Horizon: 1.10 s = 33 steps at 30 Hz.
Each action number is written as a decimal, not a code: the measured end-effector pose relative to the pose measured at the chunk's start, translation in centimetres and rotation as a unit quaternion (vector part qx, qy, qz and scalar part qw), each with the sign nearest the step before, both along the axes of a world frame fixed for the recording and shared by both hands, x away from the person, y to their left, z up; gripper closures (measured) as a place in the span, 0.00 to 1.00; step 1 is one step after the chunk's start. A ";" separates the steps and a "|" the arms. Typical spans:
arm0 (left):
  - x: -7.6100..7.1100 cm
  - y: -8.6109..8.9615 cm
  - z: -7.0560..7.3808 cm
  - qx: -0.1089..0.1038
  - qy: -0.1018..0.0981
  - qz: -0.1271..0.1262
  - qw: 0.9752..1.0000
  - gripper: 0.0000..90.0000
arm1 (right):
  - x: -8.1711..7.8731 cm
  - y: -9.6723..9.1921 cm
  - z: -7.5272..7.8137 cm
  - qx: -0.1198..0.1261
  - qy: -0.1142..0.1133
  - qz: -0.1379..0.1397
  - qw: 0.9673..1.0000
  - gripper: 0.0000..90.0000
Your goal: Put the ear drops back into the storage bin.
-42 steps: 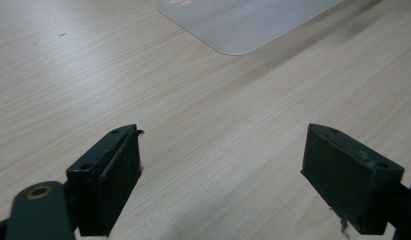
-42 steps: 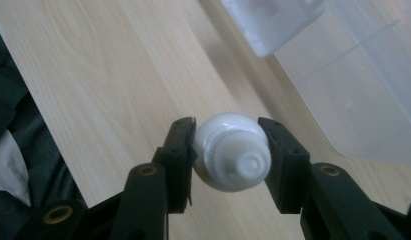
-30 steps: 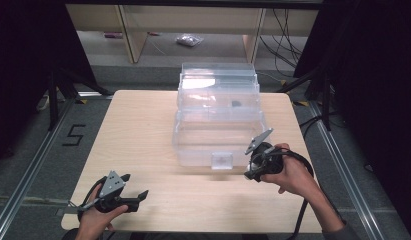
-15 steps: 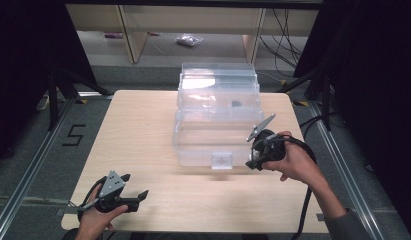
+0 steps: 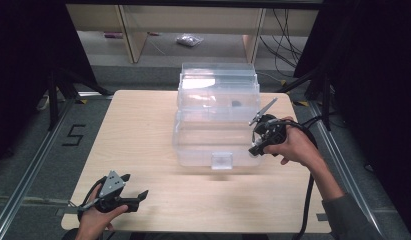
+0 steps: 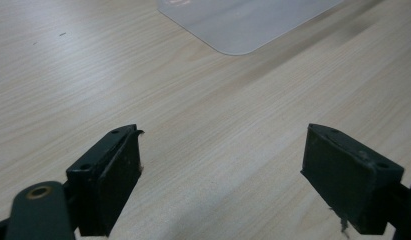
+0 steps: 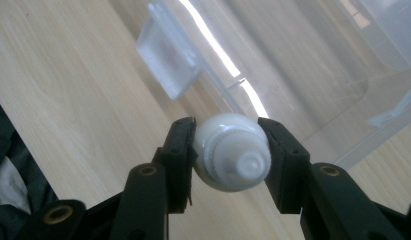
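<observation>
Right gripper (image 5: 257, 141) sits at the right front corner of the clear plastic bin (image 5: 215, 120), held in the person's right hand (image 5: 293, 145). In the right gripper view its jaws are pinching a small white bottle (image 7: 232, 151): one black pad on each side, bottle squarely between the jaws near their tips, ribbed white cap end facing the camera. Bottle is off the surface, just beside the bin's front wall (image 7: 293, 65), with the bin's clear latch tab (image 7: 169, 62) up and left of it in that view. Cannot tell if the bottle touches the bin.

Left gripper (image 5: 135, 192) is at the near left corner of the light wood surface (image 5: 138, 135), held low in the left hand (image 5: 93, 220), well apart from the bin. In the left gripper view its jaws are spread wide with bare wood between the pads and a corner of the clear bin (image 6: 243, 20) farther ahead.

The bin is a two-tier lidded box at the centre back of the surface; a small dark item (image 5: 236, 104) shows inside the upper tier, too small to identify. Floor beyond has a small bag (image 5: 189, 40) and cables.
</observation>
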State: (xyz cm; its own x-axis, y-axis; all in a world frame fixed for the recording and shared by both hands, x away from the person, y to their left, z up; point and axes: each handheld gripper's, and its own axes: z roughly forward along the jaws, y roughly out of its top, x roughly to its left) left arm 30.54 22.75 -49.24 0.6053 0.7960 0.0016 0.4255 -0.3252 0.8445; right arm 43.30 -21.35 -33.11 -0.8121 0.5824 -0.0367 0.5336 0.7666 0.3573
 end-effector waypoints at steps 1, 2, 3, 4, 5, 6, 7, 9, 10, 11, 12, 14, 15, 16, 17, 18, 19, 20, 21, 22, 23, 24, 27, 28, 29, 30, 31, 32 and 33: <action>0.0 0.0 0.0 0.000 0.000 0.000 1.000 0.17 | 0.2 0.0 0.0 -0.002 0.000 -0.006 1.000 0.67; 0.0 0.0 0.0 0.000 0.000 0.000 1.000 0.17 | 0.2 0.0 0.0 -0.002 0.000 -0.006 1.000 0.67; 0.0 0.0 0.0 0.000 0.000 0.000 1.000 0.17 | 0.4 0.0 0.0 -0.003 0.002 -0.008 1.000 0.67; 0.0 0.0 0.0 0.000 0.000 0.000 1.000 0.17 | 0.7 -0.1 0.1 -0.007 0.001 -0.009 1.000 0.67; 0.0 0.0 0.0 -0.001 -0.001 0.000 1.000 0.17 | 0.9 -0.1 0.1 -0.007 0.001 -0.008 1.000 0.67; 0.0 0.0 0.0 -0.001 -0.001 0.000 1.000 0.17 | 1.2 -0.1 0.1 -0.003 0.003 -0.002 1.000 0.67; 0.0 0.0 0.0 -0.001 -0.001 0.000 1.000 0.17 | 1.4 0.0 0.1 -0.002 0.009 -0.011 1.000 0.67; 0.0 0.0 0.0 -0.004 -0.001 0.001 1.000 0.17 | 2.2 -0.1 0.1 -0.003 0.012 -0.024 1.000 0.67; 0.0 0.0 0.0 -0.004 -0.001 0.001 1.000 0.17 | 2.2 -0.1 0.1 -0.003 0.012 -0.024 1.000 0.67; 0.0 0.0 0.0 -0.005 -0.001 0.001 1.000 0.17 | 2.6 -0.2 0.0 -0.003 0.012 -0.025 1.000 0.67; 0.0 0.0 0.0 -0.004 -0.001 0.001 1.000 0.17 | 2.9 -0.3 -0.1 -0.004 0.012 -0.022 1.000 0.67; 0.0 0.0 0.0 -0.002 -0.001 0.000 1.000 0.17 | 3.6 -0.5 -0.4 -0.001 0.018 -0.039 0.999 0.67; 0.0 0.0 0.0 -0.002 -0.001 0.000 1.000 0.17 | 3.9 -0.6 -0.5 -0.003 0.017 -0.038 0.999 0.67; 0.0 0.0 0.0 -0.004 -0.001 0.001 1.000 0.17 | 4.1 -0.6 -0.6 -0.002 0.020 -0.044 0.999 0.67; 0.0 0.0 0.0 -0.002 -0.001 0.000 1.000 0.17 | 4.3 -0.7 -0.8 -0.002 0.020 -0.046 0.999 0.67; 0.0 0.0 0.0 -0.002 -0.001 0.000 1.000 0.17 | 4.3 -0.7 -0.8 -0.002 0.020 -0.046 0.999 0.67; 0.0 0.0 0.0 -0.001 -0.001 0.000 1.000 0.17 | 4.6 -0.7 -0.9 -0.003 0.020 -0.050 0.999 0.67; 0.0 0.0 0.0 -0.004 -0.001 0.001 1.000 0.17 | 5.0 -0.7 -1.2 -0.002 0.023 -0.056 0.998 0.67; 0.0 0.0 0.0 -0.005 -0.001 0.001 1.000 0.17 | 5.0 -0.7 -1.2 -0.002 0.023 -0.056 0.998 0.67; 0.0 0.0 0.0 -0.005 -0.001 0.001 1.000 0.17 | 5.5 -0.8 -1.5 -0.002 0.027 -0.059 0.998 0.67; 0.0 0.0 0.0 -0.005 -0.001 0.001 1.000 0.17 | 5.5 -0.8 -1.5 -0.002 0.027 -0.059 0.998 0.67; 0.0 0.0 0.0 -0.006 -0.001 0.002 1.000 0.17 | 6.0 -0.8 -1.8 -0.006 0.026 -0.065 0.997 0.67; 0.0 0.0 0.0 -0.005 -0.001 0.001 1.000 0.17 | 6.4 -0.8 -2.2 -0.007 0.031 -0.069 0.997 0.67; 0.0 0.0 0.0 -0.005 -0.001 0.001 1.000 0.17 | 6.6 -0.8 -2.3 -0.008 0.030 -0.072 0.997 0.67; 0.0 0.0 0.0 -0.006 -0.001 0.001 1.000 0.17 | 6.8 -0.8 -2.5 -0.008 0.032 -0.074 0.997 0.67; 0.0 0.0 0.0 -0.006 -0.001 0.001 1.000 0.17 | 7.0 -0.8 -2.7 -0.010 0.034 -0.075 0.997 0.67; 0.0 0.0 0.0 -0.006 -0.001 0.001 1.000 0.17 | 7.4 -0.8 -3.0 -0.013 0.033 -0.078 0.996 0.67; 0.0 0.0 0.0 -0.005 -0.001 0.001 1.000 0.17 | 7.4 -0.8 -3.0 -0.013 0.033 -0.078 0.996 0.67; 0.0 0.0 0.0 -0.003 -0.001 0.000 1.000 0.17 | 7.6 -0.8 -3.3 -0.016 0.034 -0.078 0.996 0.67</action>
State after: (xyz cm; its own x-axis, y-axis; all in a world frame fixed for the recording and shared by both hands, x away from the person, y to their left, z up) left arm 30.55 22.77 -49.26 0.6055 0.7959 -0.0018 0.4240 -0.3206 0.8470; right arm 50.93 -22.17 -36.39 -0.7132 0.7010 -0.0061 0.6690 0.6832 0.2926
